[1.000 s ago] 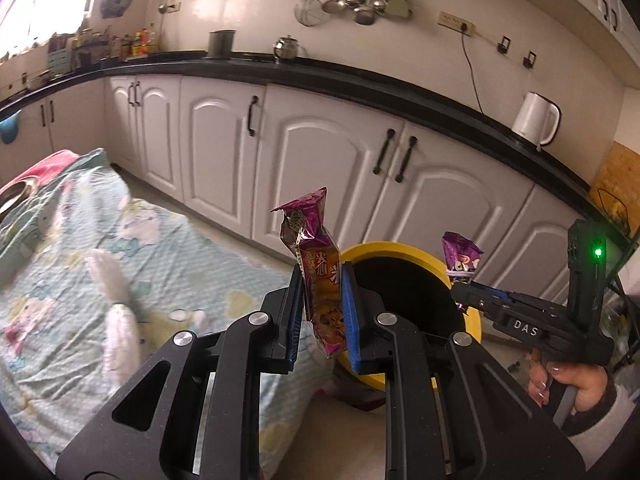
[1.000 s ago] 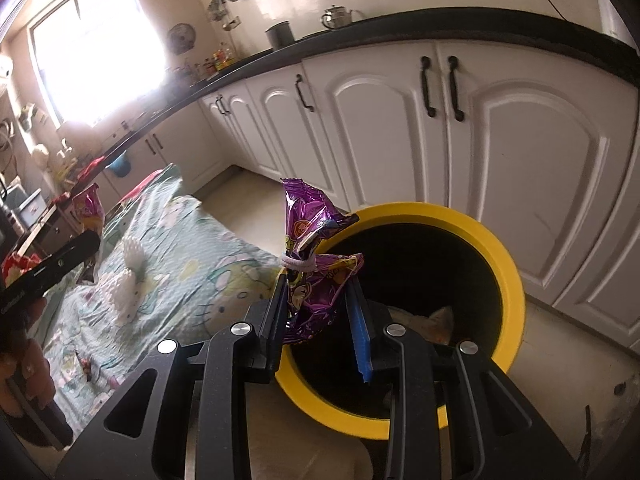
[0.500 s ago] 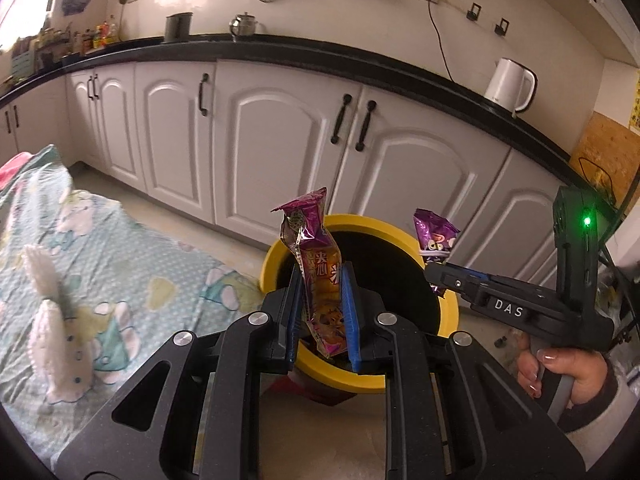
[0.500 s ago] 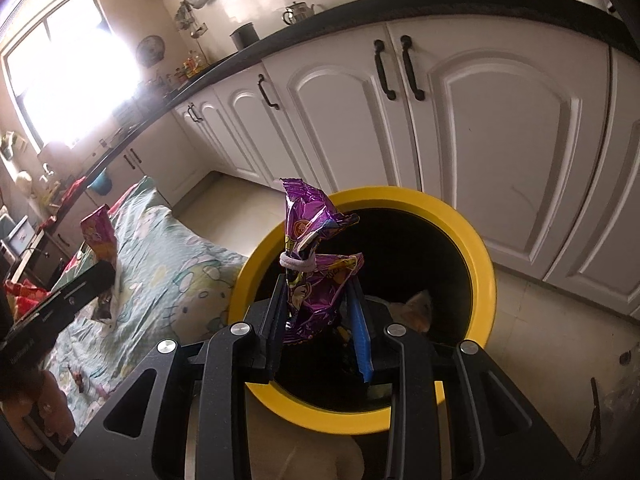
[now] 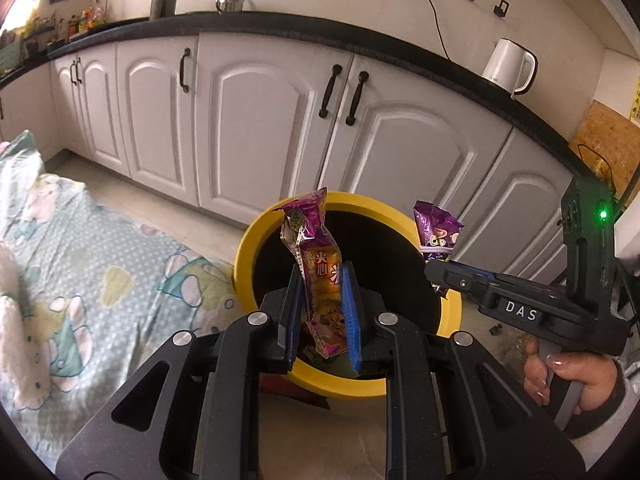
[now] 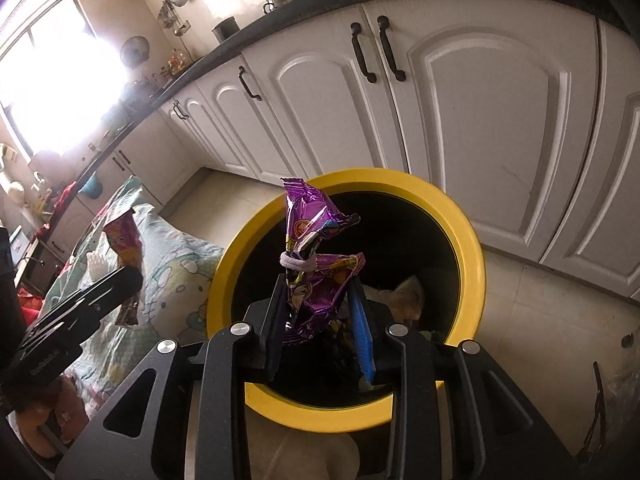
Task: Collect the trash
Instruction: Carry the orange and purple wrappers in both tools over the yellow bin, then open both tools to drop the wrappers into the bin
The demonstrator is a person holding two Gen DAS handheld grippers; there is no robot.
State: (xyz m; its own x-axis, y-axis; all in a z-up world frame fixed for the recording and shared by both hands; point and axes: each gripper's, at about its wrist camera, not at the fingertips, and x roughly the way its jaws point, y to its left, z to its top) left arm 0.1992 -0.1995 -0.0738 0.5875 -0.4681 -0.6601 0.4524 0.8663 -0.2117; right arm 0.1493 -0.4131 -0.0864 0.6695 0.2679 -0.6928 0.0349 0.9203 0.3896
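My left gripper (image 5: pixel 321 312) is shut on a pink and orange snack wrapper (image 5: pixel 316 276), held upright over the near side of the yellow-rimmed black trash bin (image 5: pixel 248 240). My right gripper (image 6: pixel 322 320) is shut on a crumpled purple wrapper (image 6: pixel 316 280) tied with a white band, over the bin's mouth (image 6: pixel 460 216). The right gripper (image 5: pixel 440 276) with its purple wrapper (image 5: pixel 436 228) also shows in the left wrist view, above the bin's right rim. The left gripper (image 6: pixel 128 280) shows at the left of the right wrist view. Some trash (image 6: pixel 404 300) lies inside the bin.
White kitchen cabinets (image 5: pixel 260 112) under a black counter (image 5: pixel 280 26) stand right behind the bin. A white kettle (image 5: pixel 508 64) sits on the counter. A table with a pale cartoon-print cloth (image 5: pixel 80 264) lies to the bin's left. The floor is tiled (image 6: pixel 560 320).
Both grippers have moved closer to the bin and now hold their wrappers over its opening. The bin looks larger and more centred in both views.
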